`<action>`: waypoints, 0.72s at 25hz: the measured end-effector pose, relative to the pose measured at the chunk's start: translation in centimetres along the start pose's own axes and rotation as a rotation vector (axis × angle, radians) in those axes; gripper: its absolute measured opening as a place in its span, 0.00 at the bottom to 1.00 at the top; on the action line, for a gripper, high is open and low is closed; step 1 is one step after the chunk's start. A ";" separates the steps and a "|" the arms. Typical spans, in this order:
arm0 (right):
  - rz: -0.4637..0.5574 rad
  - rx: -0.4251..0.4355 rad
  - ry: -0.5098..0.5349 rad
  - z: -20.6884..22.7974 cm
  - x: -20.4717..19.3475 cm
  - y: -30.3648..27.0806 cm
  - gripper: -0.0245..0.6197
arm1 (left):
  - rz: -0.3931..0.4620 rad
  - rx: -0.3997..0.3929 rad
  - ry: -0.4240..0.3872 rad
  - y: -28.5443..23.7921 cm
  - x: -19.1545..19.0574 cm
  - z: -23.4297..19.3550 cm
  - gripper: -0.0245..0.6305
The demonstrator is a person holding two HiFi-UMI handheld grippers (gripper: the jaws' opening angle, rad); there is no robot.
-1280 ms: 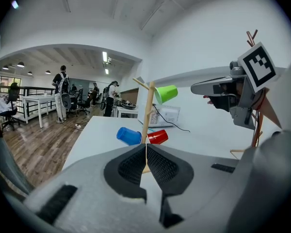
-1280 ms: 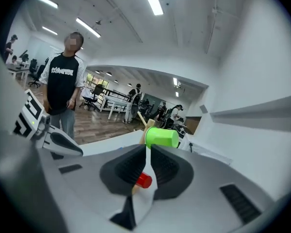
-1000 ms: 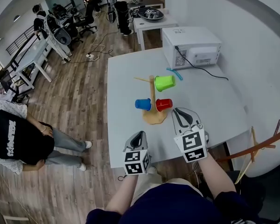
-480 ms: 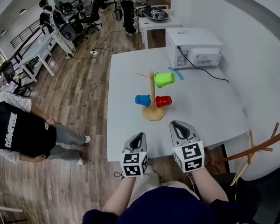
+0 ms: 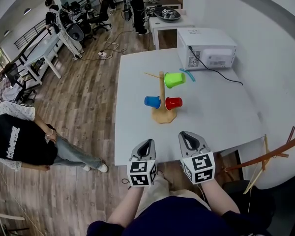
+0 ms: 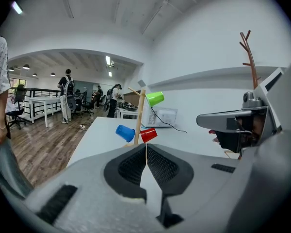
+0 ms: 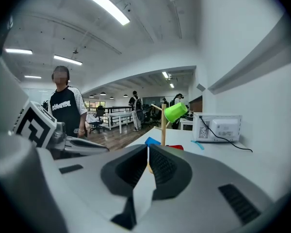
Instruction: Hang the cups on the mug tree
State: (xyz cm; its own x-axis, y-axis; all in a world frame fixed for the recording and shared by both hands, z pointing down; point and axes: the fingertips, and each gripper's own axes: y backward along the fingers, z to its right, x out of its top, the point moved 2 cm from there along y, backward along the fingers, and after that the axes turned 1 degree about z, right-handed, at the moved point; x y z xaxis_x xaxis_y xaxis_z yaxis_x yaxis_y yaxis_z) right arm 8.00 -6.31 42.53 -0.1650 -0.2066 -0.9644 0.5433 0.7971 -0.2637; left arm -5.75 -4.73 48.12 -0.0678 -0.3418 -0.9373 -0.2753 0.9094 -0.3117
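Stretching away at ten o'clock, the open office's wood-plank floor (image 5: 83, 97) borders your white rectangular table (image 5: 221, 117), with a boxy white microwave (image 5: 206, 48) at one o'clock. At twelve stands the pale wooden mug tree (image 5: 162, 90), its pegs carrying the lime-green plastic cup (image 5: 174, 79) up high and the blue plastic cup (image 5: 152, 102) and red plastic cup (image 5: 173, 103) low, so hanging looks finished. Your left gripper (image 5: 146, 144) and right gripper (image 5: 189, 135) hover at the near edge, jaws pressed together on nothing, probably because no cup remains.
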 end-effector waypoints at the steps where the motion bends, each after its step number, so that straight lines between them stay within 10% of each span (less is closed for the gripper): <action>1: 0.000 0.001 -0.004 -0.1 -0.2 0.1 0.09 | 0.001 0.000 -0.001 0.1 -0.1 0.1 0.07; 18: 0.006 0.021 -0.058 -1.1 -1.1 1.5 0.09 | 0.026 -0.009 -0.003 1.5 -0.1 1.2 0.07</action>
State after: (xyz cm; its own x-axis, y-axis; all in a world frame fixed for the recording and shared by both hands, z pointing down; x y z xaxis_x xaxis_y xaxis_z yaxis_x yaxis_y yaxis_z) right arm 8.08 -4.26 43.24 -0.1140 -0.2345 -0.9654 0.5610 0.7868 -0.2574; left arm -4.99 -3.02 47.53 -0.0719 -0.3172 -0.9456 -0.2819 0.9159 -0.2858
